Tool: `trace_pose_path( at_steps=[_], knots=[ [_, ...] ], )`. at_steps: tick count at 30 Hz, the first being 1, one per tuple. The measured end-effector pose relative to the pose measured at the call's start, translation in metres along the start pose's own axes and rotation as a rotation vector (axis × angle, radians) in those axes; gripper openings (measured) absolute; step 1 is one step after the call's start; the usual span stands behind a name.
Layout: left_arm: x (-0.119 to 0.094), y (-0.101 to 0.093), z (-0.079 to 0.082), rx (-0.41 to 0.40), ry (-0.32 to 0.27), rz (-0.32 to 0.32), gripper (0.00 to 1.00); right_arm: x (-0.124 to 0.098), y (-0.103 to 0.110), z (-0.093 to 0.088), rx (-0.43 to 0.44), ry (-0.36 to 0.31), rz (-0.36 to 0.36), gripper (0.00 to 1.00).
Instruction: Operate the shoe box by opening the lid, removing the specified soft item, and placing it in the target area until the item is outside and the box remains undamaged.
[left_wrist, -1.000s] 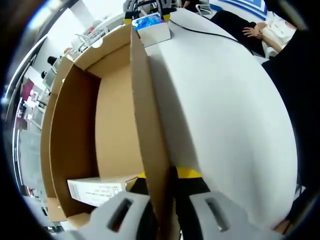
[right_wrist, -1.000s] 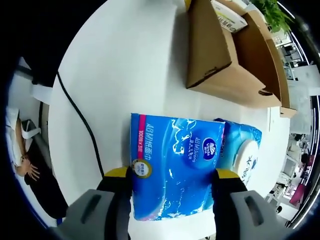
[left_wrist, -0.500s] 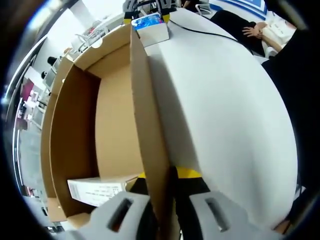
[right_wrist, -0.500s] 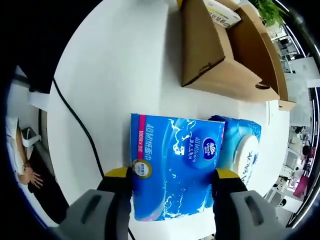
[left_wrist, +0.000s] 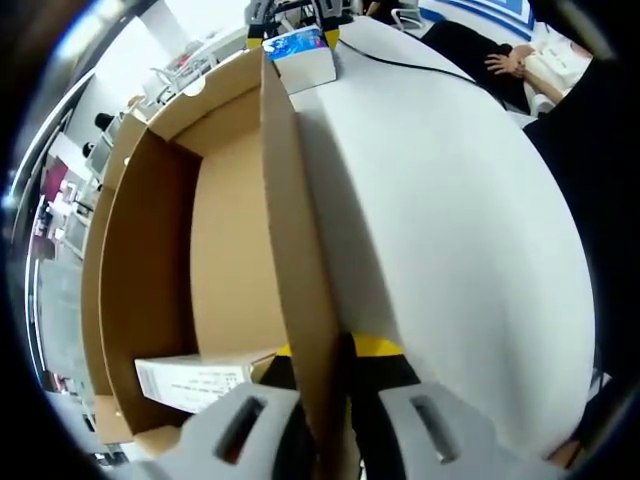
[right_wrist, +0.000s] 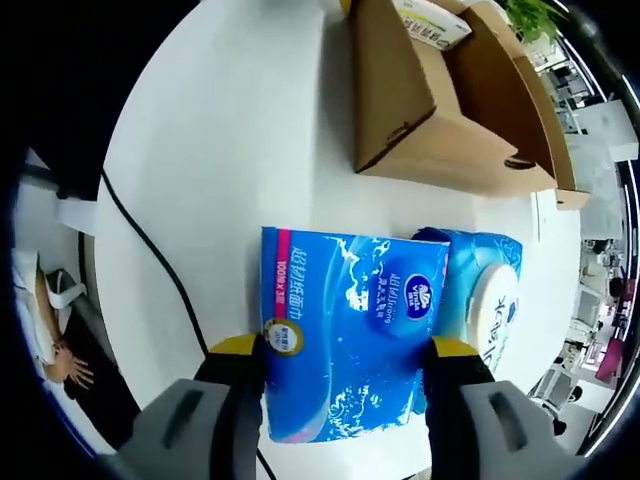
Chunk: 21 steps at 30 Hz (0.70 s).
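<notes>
Your right gripper (right_wrist: 340, 370) had its jaws clamped on the pack (right_wrist: 345, 340), one jaw on each long edge, with the pack out of the box (right_wrist: 440, 110) and over the counter (right_wrist: 230, 150). Just beside the right jaw lay a wipes pack (right_wrist: 490, 300), touching or nearly touching the held one. Ahead of the jaws, well apart, stood the open box. Your left gripper (left_wrist: 325, 400) had its jaws pinched together on the box's side wall (left_wrist: 295, 230), the interior to the left of the jaws and bare counter (left_wrist: 450, 220) to the right.

Risks, as I judged them: if you let the pack go while it was tilted, it could have ridden up on the wipes pack or shoved it. A hard squeeze on so soft a pack could have crushed it. If your left jaws had twisted or pulled, the thin cardboard wall could have creased or torn. The cable (right_wrist: 150, 250) left of the right jaws could have snagged on a sweep that way.

I couldn't tell whether the pack rested on the counter or hung just above it. The pack's near end was hidden between the jaws. The lid was not clearly made out. A white carton (left_wrist: 190, 380) sat in the box's near corner, partly cut off by your left jaws.
</notes>
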<state>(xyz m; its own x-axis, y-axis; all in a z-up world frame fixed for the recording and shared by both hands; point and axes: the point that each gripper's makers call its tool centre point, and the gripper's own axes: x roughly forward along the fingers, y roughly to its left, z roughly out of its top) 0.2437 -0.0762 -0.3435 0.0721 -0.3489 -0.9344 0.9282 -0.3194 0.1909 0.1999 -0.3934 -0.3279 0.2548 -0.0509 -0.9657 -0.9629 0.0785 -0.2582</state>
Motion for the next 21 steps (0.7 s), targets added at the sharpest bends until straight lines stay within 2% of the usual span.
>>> trace_pose_path(
  at_steps=[13, 15, 16, 17, 21],
  knots=[
    [0.0000, -0.0014, 0.0004, -0.001, 0.001, 0.001, 0.06, 0.0004, 0.0001, -0.0014, 0.028, 0.004, 0.008, 0.65],
    [0.0002, -0.0011, 0.0006, 0.000, 0.001, 0.001, 0.06, 0.0005, 0.0000, -0.0016, 0.019, 0.006, 0.008, 0.65],
    [0.0002, -0.0011, 0.0007, 0.001, 0.001, 0.002, 0.06, 0.0007, -0.0007, -0.0013, -0.017, 0.003, 0.005, 0.65],
    [0.0002, -0.0011, 0.0007, 0.002, 0.002, 0.002, 0.06, 0.0009, -0.0034, 0.0009, -0.104, -0.006, -0.012, 0.66],
    [0.0005, -0.0006, 0.0005, 0.002, 0.001, 0.001, 0.06, 0.0006, -0.0008, -0.0002, -0.068, -0.003, -0.006, 0.66]
  ],
)
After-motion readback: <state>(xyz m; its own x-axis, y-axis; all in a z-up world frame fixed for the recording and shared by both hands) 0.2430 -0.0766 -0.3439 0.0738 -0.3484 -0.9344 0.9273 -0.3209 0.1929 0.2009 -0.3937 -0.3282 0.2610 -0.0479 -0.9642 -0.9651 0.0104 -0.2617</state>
